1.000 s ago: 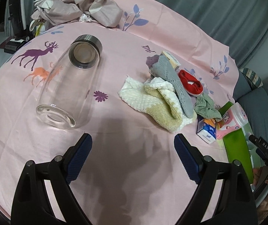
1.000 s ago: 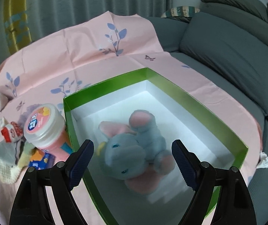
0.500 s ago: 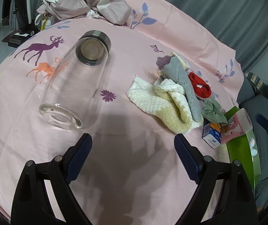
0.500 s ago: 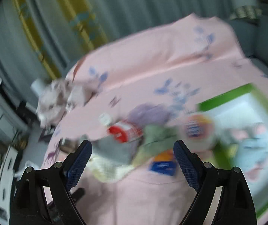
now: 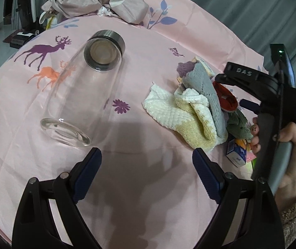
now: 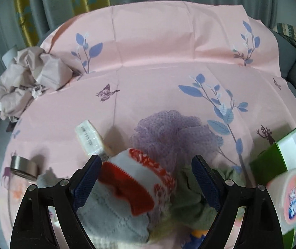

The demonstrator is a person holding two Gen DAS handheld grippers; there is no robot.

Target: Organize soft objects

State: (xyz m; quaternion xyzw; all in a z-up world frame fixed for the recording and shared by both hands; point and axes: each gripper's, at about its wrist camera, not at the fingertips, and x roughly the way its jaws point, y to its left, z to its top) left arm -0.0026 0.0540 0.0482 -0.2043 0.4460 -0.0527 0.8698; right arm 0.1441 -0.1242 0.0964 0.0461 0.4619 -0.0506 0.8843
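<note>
Step in hand: I bring my right gripper (image 6: pixel 146 178), jaws spread and empty, over the red-and-white knitted sock (image 6: pixel 139 184) in the pile near the pink-sheeted bed's (image 6: pixel 158 78) right edge. Left gripper (image 5: pixel 147 172) spread, idle. Next: lower, pinch sock.

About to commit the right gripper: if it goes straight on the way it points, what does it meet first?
Most likely the red and white sock, lying between the open right gripper fingers atop the grey knitted cloth. Depth is uncertain.
</note>
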